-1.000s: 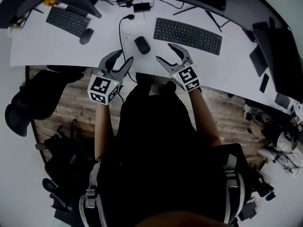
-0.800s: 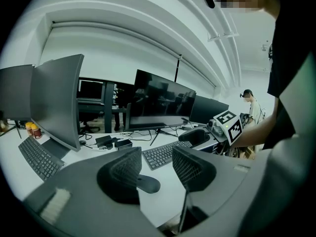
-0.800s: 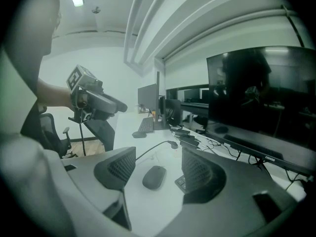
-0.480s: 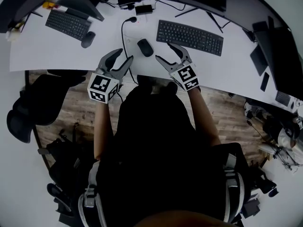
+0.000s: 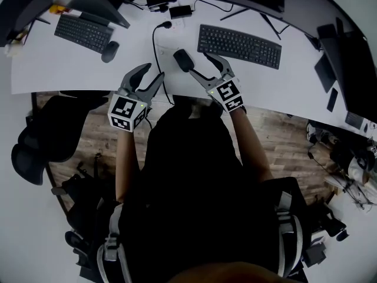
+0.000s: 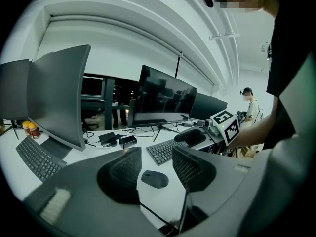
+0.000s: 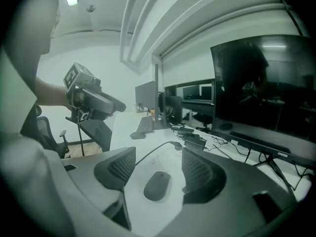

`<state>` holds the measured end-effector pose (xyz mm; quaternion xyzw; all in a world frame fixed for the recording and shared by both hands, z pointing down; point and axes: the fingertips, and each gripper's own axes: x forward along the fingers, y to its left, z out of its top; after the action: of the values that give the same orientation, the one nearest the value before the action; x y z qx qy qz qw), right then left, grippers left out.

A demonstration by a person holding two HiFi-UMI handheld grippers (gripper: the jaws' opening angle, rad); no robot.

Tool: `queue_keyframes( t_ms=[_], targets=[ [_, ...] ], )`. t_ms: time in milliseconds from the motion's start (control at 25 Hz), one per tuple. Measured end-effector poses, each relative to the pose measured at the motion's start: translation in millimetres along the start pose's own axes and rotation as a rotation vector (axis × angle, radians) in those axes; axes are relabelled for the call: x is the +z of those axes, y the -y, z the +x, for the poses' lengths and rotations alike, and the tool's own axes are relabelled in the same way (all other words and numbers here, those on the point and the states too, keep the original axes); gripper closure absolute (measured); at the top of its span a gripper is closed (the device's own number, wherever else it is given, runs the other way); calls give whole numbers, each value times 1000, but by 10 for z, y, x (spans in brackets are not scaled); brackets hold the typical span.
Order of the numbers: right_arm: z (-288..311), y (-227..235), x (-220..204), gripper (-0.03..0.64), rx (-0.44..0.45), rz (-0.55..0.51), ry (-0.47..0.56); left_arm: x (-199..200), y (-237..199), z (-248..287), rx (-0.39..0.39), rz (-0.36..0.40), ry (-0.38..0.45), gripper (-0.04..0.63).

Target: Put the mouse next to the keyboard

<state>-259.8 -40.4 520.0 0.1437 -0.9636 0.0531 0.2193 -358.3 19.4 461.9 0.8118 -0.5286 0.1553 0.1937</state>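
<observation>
Both open: left tool [image 5: 154, 72], right tool [image 5: 200, 63] near mouse [image 5: 182, 59]

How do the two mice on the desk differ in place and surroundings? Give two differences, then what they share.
The near mouse lies off the central keyboard's left end; the far mouse sits off the left keyboard's right end. The near mouse lies just ahead of the right gripper's open jaws; no gripper is near the far mouse. Both are dark, oval and rest on the white desk.

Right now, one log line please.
right gripper: open, facing dark oval mouse | left gripper: open, empty | black keyboard: right of mouse
</observation>
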Motion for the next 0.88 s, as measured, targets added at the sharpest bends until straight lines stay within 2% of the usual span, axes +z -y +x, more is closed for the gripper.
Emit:
queue_keyframes(
  t_ms=[400,880],
  targets=[
    [360,-79,-166,324,16,47,-18,-195,-253,26,-1,3,-56,400],
    [698,-79,-474,325,-51,51,-44,-400,-296,108,-43,-2,-119,399]
  ],
)
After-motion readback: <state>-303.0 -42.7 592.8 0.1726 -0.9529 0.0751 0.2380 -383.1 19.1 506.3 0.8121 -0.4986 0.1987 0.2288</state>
